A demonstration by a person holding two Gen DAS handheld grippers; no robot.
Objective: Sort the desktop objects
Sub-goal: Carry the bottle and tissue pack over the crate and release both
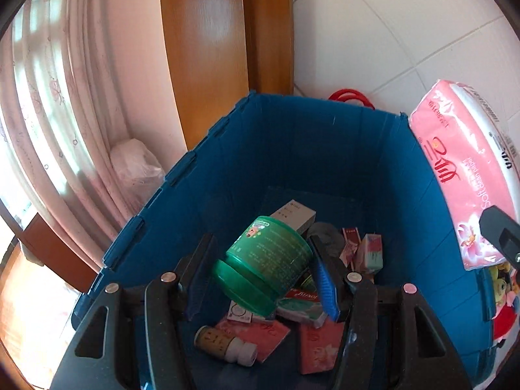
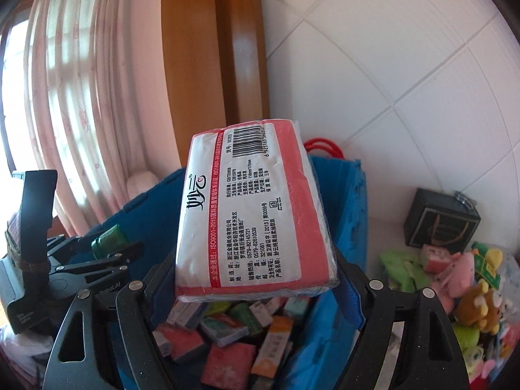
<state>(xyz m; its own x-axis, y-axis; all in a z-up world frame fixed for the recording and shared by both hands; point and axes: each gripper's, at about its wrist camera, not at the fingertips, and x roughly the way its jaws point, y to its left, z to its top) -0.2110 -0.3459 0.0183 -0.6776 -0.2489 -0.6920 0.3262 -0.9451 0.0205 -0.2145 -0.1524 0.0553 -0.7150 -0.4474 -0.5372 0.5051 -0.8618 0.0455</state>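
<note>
Over a blue bin (image 1: 292, 149), my left gripper (image 1: 260, 269) is shut on a green plastic jar (image 1: 263, 260) that lies tilted between its fingers. Below it, on the bin's floor, lie several small boxes and packs, and a small bottle (image 1: 224, 346). My right gripper (image 2: 256, 279) is shut on a pink and white tissue pack (image 2: 253, 214) above the bin (image 2: 347, 201). The same pack (image 1: 461, 169) shows at the right of the left wrist view. In the right wrist view the left gripper (image 2: 107, 253) and the green jar (image 2: 107, 237) are at the left.
A heap of plush toys (image 2: 471, 292) and a black box (image 2: 442, 217) sit right of the bin on a white surface. Red bag handles (image 1: 351, 96) stick up behind the bin. A pink curtain (image 1: 65, 97), a wooden frame (image 1: 211, 48) and a tiled wall stand behind.
</note>
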